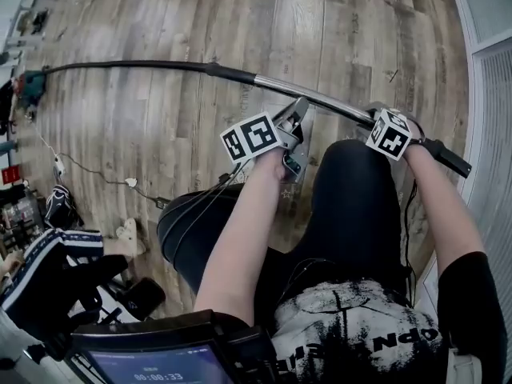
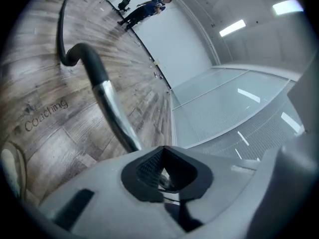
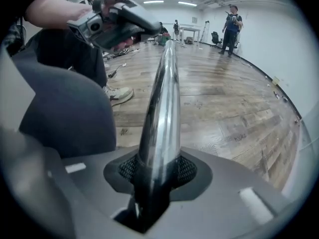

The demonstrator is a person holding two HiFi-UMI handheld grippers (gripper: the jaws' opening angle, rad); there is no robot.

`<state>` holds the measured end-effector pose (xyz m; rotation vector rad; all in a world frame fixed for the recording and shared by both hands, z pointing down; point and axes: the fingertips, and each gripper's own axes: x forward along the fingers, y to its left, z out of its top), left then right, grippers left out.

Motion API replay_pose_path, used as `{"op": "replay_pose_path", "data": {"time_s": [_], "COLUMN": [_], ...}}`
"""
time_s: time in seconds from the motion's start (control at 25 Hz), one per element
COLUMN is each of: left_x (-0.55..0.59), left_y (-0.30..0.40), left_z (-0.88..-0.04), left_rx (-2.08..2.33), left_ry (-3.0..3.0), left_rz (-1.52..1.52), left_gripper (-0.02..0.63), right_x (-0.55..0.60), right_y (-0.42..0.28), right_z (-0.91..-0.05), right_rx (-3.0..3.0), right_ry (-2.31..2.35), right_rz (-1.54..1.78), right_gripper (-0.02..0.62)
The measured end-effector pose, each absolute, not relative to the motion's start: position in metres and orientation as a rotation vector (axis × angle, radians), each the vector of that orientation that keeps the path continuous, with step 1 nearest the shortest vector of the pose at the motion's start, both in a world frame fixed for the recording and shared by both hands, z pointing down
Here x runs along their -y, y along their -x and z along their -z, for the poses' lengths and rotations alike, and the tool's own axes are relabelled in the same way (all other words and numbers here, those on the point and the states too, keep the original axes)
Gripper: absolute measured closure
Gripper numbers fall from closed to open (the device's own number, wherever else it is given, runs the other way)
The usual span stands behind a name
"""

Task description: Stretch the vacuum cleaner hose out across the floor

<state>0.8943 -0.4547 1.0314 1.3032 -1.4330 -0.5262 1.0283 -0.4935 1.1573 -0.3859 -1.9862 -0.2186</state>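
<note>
Right gripper view: the right gripper has its fingers clamped on the stiff, slippery chrome tube. The left gripper has its fingers together, empty. The soft hose trails over the floor toward ten o'clock, and the tube likely gives the surest hold.

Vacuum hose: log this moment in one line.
right tongs: shut on metal wand | left tongs: shut, nothing held | hose: lying across floor

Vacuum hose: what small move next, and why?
Probably pull the right gripper gently rightward in the head view: its fingers clamp the chrome tube, the left gripper is shut on nothing, and the black hose curves rather than lying straight.
</note>
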Motion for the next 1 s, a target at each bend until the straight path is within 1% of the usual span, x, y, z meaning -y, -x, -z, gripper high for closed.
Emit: {"op": "replay_pose_path", "data": {"time_s": [0.12, 0.28, 0.56, 0.88, 1.0], "left_x": [0.451, 0.439, 0.409, 0.381, 0.366], "left_y": [-0.896, -0.89, -0.877, -0.867, -0.865], "left_z": [-1.024, -1.022, -1.04, -1.048, -1.055], "left_rx": [1.472, 1.524, 1.574, 1.631, 1.636], "left_ry": [-1.346, -1.324, -1.241, -1.191, -1.159], "left_rz": [0.504, 0.514, 0.516, 0.513, 0.541], "left_gripper": [0.604, 0.604, 0.604, 0.605, 0.605], "right_x": [0.486, 0.483, 0.475, 0.458, 0.448], "right_y": [-1.044, -1.052, -1.053, -1.074, -1.074], "right_z": [-1.184, -1.222, -1.255, -1.314, -1.321], "right_rx": [1.971, 1.968, 1.939, 1.822, 1.796], "right_ry": [0.392, 0.346, 0.361, 0.404, 0.411], "right_rz": [0.21, 0.117, -0.027, 0.07, 0.069], "right_gripper": [0.463, 0.474, 0.472, 0.471, 0.448]}}
